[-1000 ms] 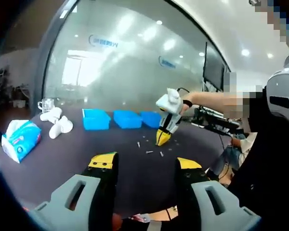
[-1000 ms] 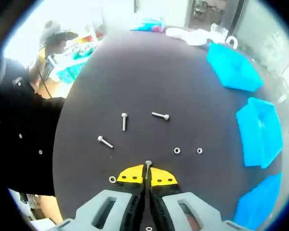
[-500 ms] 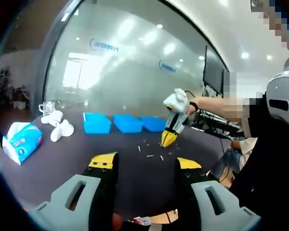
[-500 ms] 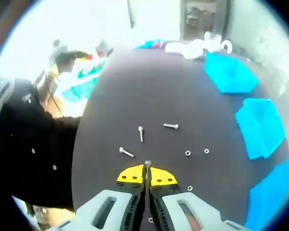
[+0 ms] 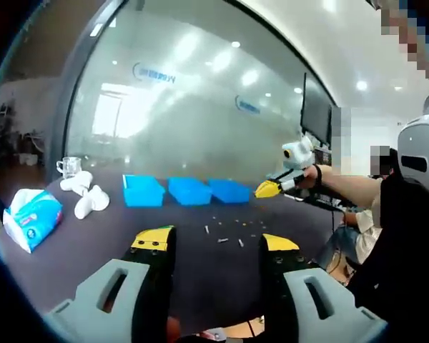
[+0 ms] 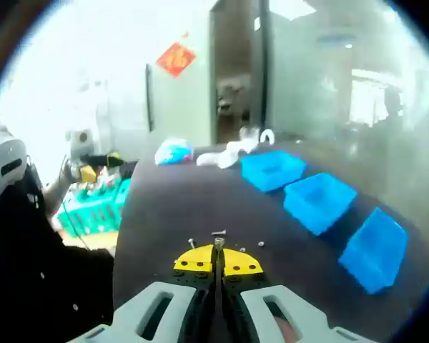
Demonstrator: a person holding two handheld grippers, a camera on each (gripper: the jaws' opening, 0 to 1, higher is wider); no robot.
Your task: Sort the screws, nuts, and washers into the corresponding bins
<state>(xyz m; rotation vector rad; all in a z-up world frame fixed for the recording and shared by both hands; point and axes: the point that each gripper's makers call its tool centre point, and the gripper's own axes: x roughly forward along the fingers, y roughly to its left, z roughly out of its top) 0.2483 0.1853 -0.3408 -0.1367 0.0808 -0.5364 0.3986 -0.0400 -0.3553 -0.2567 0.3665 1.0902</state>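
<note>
Your right gripper point(image 6: 218, 251) has its yellow-tipped jaws pressed together on a small silver screw point(image 6: 219, 243), its head poking up between the tips; in the left gripper view that same tool point(image 5: 266, 189) hangs above the table's far right, near the bins. Your left gripper point(image 5: 213, 243) stands wide, nothing between its jaws — it sits low over the near edge of the dark matte table point(image 5: 93, 236). Three bright blue plastic bins point(image 6: 320, 202) sit in a row along the far side; loose screws and nuts point(image 5: 227, 230) lie scattered in front of them. A blue tissue pack point(image 5: 30, 218) rests at left; the blue lettering on the frosted glass wall point(image 5: 154, 73) is too blurred to read.
</note>
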